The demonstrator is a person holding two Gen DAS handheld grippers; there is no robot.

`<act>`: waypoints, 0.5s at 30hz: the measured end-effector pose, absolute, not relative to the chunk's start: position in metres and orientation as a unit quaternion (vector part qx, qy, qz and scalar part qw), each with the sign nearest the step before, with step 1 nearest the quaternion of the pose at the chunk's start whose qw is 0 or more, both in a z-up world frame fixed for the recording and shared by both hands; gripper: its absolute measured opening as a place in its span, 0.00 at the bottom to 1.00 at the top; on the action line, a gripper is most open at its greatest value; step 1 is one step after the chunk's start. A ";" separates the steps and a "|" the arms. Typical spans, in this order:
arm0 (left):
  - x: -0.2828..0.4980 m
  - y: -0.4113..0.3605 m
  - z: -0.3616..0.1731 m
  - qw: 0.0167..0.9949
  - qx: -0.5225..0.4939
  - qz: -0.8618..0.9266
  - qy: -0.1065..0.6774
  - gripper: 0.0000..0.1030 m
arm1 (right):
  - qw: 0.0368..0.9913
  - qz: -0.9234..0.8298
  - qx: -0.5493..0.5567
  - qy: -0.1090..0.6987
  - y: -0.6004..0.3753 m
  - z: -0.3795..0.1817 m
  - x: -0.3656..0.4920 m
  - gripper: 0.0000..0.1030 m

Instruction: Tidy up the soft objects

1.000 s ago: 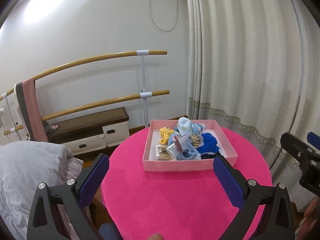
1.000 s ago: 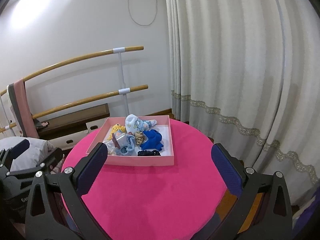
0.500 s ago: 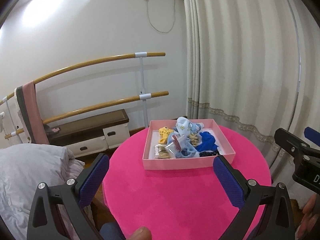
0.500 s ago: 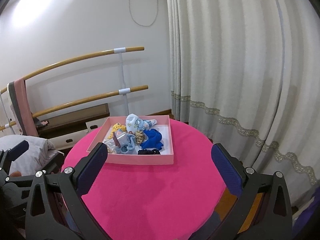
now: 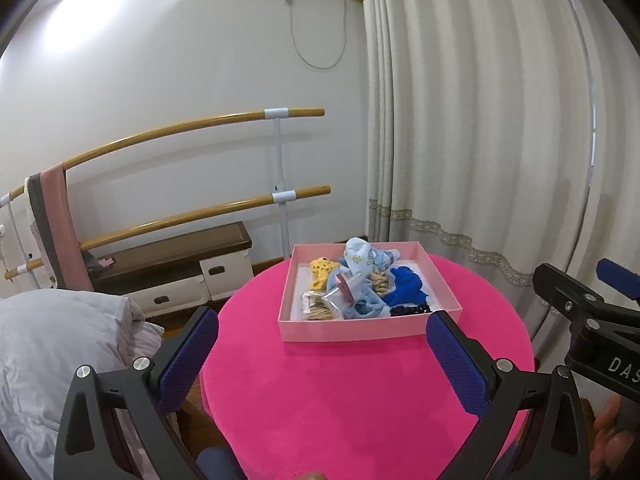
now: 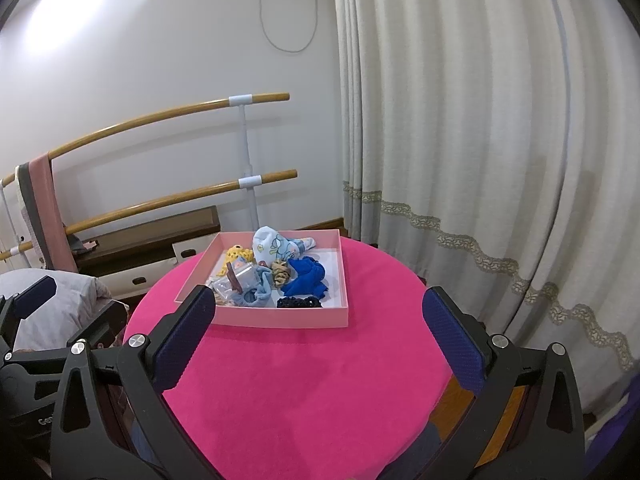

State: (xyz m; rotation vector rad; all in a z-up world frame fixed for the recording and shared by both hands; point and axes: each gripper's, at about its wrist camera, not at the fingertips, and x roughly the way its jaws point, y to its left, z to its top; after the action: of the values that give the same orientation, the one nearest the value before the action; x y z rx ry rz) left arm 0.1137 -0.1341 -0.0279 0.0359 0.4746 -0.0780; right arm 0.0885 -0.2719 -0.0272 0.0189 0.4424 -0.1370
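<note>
Ahead of both pairs of fingers, well beyond their tips, a pink box (image 5: 352,328) sits on the round pink table (image 6: 312,380) with the soft objects (image 6: 276,276) heaped together inside it: a pale blue printed cloth, a deep blue one, a yellow piece and a dark scrunchie, jumbled rather than sorted, which would fit either a pile waiting to be set in order or one gathered into the box. The left gripper (image 5: 320,356) and right gripper (image 6: 316,344) are both spread wide, holding and touching nothing, hovering short of the box.
</note>
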 end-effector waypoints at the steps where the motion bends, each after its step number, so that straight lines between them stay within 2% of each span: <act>1: 0.114 -0.134 -0.028 0.971 0.018 -0.039 0.235 1.00 | 0.973 -0.068 0.009 0.219 -0.272 -0.027 0.089 1.00; 15: 0.115 -0.135 -0.029 0.971 0.014 -0.039 0.237 1.00 | 0.973 -0.069 0.009 0.218 -0.272 -0.027 0.089 1.00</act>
State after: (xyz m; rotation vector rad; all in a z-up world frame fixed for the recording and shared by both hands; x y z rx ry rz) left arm 0.1146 -0.1352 -0.0286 0.0282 0.4791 -0.0794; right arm 0.0887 -0.2716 -0.0268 0.0184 0.4400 -0.1396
